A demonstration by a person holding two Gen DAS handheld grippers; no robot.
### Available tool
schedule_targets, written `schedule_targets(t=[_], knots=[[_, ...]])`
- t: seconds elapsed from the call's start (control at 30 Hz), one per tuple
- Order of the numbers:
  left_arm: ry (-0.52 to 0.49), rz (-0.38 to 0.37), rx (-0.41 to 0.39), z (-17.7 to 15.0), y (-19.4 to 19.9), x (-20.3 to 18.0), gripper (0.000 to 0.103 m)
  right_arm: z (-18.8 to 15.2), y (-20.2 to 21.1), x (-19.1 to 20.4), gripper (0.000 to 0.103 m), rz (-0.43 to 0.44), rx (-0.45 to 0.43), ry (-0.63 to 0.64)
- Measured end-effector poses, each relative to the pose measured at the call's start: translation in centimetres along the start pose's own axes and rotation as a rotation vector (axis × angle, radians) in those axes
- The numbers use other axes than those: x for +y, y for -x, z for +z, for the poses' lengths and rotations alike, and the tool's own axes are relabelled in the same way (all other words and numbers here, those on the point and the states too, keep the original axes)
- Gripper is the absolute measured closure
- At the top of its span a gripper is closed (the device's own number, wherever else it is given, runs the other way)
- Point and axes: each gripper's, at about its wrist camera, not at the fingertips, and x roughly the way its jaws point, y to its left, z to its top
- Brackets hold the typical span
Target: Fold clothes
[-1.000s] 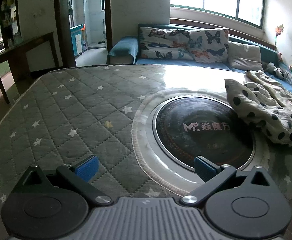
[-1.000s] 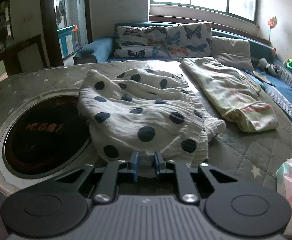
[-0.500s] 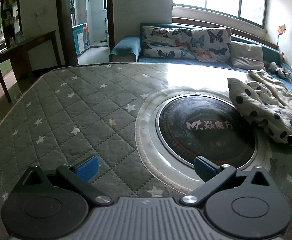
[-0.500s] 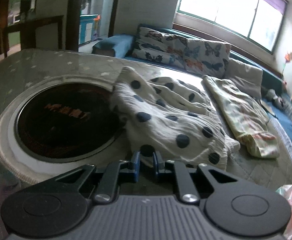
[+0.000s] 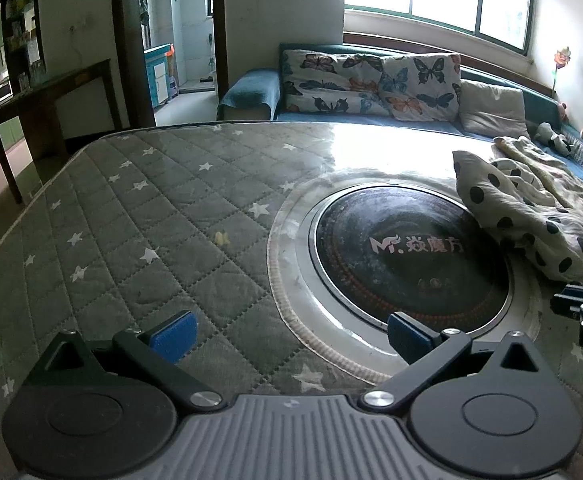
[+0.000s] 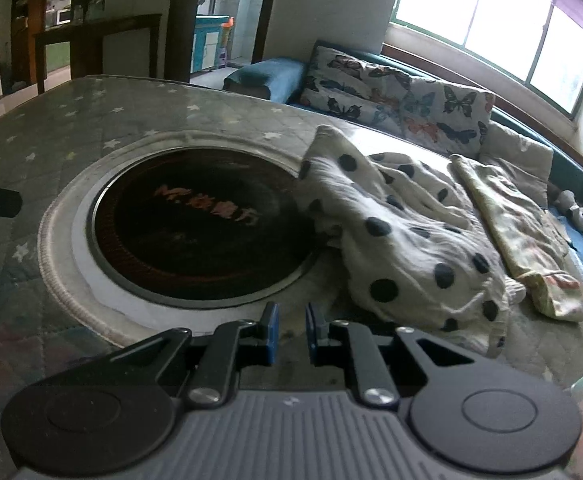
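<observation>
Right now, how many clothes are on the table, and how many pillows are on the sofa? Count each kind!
Clothes on the table: 2, a white garment with black polka dots and a pale yellow printed garment.
Butterfly-print pillows: 2.
Plain beige pillows: 1.
Total: 5.

Left hand-held gripper (image 5: 291, 334) spread wide, right hand-held gripper (image 6: 291, 330) narrowly parted, empty

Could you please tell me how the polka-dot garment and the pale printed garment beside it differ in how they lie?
The polka-dot garment lies crumpled, its edge overlapping the round black cooktop; the pale printed garment lies in a long, flatter strip, clear of the cooktop. The dotted one carries bold dark spots; the other a faint print. Both rest on the quilted star-patterned table cover.
</observation>
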Motion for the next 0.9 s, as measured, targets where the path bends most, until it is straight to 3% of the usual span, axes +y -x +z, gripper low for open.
schedule_targets(t=[0.33, 0.43, 0.53, 0.7, 0.9], knots=[[-0.001, -0.003, 0.013, -0.3, -0.4, -0.2, 0.0, 0.0, 0.1, 1.9, 0.089, 0.003, 0.005, 0.019], [-0.002, -0.001, 0.013, -0.3, -0.4, -0.2, 0.0, 0.1, 0.0, 1.4, 0.082, -0.019, -0.008, 0.007], [-0.002, 0.001, 0.013, -0.3, -0.4, -0.2, 0.0, 0.1, -0.1, -0.1, 0.075, -0.04, -0.008, -0.032], [-0.001, 0.003, 0.02, -0.4, -0.7, -0.2, 0.0, -0.3, 0.1, -3.7, 0.055, -0.108, -0.028, -0.09], [0.01, -0.008, 0.032, -0.4, -1.1, -0.3, 0.0, -0.6, -0.7, -9.1, 0.05, -0.168, -0.033, -0.208]])
